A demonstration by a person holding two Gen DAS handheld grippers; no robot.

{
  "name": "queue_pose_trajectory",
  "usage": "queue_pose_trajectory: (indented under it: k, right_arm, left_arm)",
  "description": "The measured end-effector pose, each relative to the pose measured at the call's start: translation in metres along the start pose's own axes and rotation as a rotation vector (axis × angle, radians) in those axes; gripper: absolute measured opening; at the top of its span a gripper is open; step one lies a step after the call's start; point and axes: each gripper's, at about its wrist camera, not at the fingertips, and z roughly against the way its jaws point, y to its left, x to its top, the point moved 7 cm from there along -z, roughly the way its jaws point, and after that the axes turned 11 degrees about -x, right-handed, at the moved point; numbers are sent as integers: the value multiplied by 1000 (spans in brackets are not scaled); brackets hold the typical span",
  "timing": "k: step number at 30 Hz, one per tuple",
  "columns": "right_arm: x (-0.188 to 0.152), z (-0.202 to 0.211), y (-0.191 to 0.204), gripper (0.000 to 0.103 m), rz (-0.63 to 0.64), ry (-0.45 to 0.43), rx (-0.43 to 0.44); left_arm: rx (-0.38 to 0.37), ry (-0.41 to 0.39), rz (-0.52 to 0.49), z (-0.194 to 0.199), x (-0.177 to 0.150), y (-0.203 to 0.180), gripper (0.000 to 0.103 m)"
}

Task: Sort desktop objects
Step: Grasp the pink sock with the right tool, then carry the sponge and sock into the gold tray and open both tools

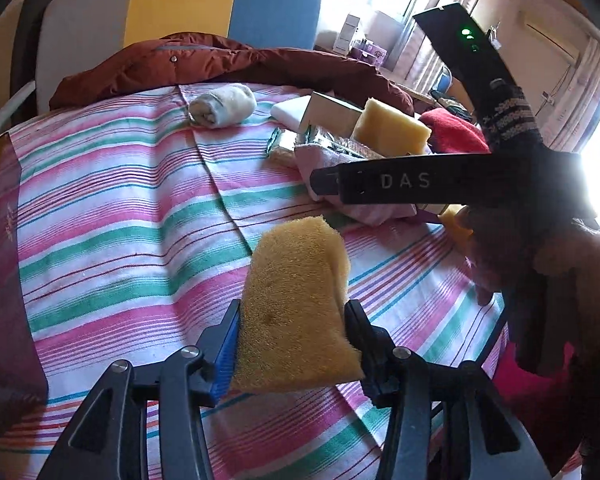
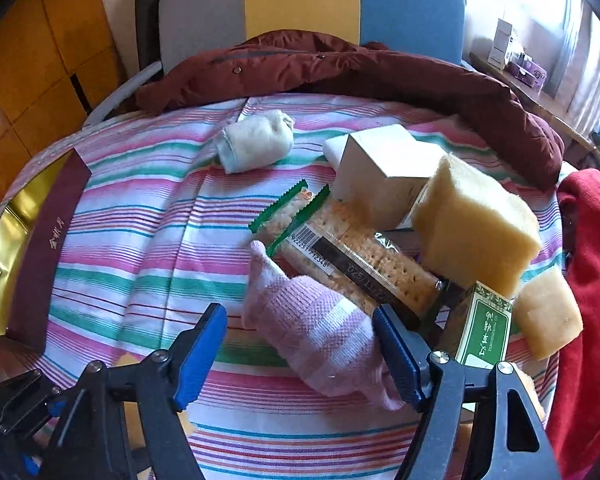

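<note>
The left gripper (image 1: pixel 292 344) is clenched on a yellow sponge (image 1: pixel 296 308), held clear above the striped cloth (image 1: pixel 112 216) that covers the table. The right gripper (image 2: pixel 300 344) is released: its blue-padded jaws straddle a pink sock (image 2: pixel 312 320) lying on the cloth, the right pad just beside the sock and the left pad well apart from it.

At the cloth's left edge lies a dark red box (image 2: pixel 48 256) with a shiny gold lining and gold characters on its side, too small to read; whether anything lies in it cannot be told.

Beyond the pink sock lies a clear cracker packet (image 2: pixel 360 264) with green crimped ends, a barcode label and a dark strip of printing; the digits are not clear enough to trust. Beside the right gripper's right finger stands a green carton (image 2: pixel 484 332) with white characters. A plain white box (image 2: pixel 380 168) sits behind the crackers, and a pale sponge (image 2: pixel 476 224) leans over the packet's right end, with another sponge (image 2: pixel 548 316) near the cloth's right edge. A rolled white sock (image 2: pixel 256 144) lies alone toward the far edge, in front of a dark red jacket (image 2: pixel 340 68).

In the left wrist view, the right tool's black arm reads "DAS".
</note>
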Motion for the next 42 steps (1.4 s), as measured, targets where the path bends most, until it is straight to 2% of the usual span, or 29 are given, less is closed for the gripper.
queue_pose_trajectory:
  k: [4,6,7,10,15,17,24,28,35,42]
  right_arm:
    - [-3,-5,0,76,6,19,-23]
    - [-2,-3,-1,64,-6,7,-23]
    - [-2,-3,-2,53,-7,3,-31]
    - [-5,-3,-5,43,-13,8,-33]
    - [-5,1,-4,38,9,-3,-45]
    - [-6,5,-2,38,22,-14,-28]
    - [-8,33,23,38,60,-78,150]
    - [-8,41,35,38,75,-88,196]
    - [-6,62,64,38,79,-117,270]
    - [5,95,128,38,99,-150,410]
  left_arm:
    - [2,-6,-4,0,0,0,50]
    - [2,-13,-6,1,0,-1,50]
    - [4,-16,-9,2,0,-1,50]
    - [10,-24,-15,4,0,-2,48]
    - [12,-64,-12,17,1,-4,46]
    - [16,-80,-11,23,4,-4,46]
    - [56,-140,0,56,13,0,46]
    - [93,-172,17,78,16,8,46]
    - [227,-227,73,133,11,50,46]
    - [392,-295,191,196,-7,114,47]
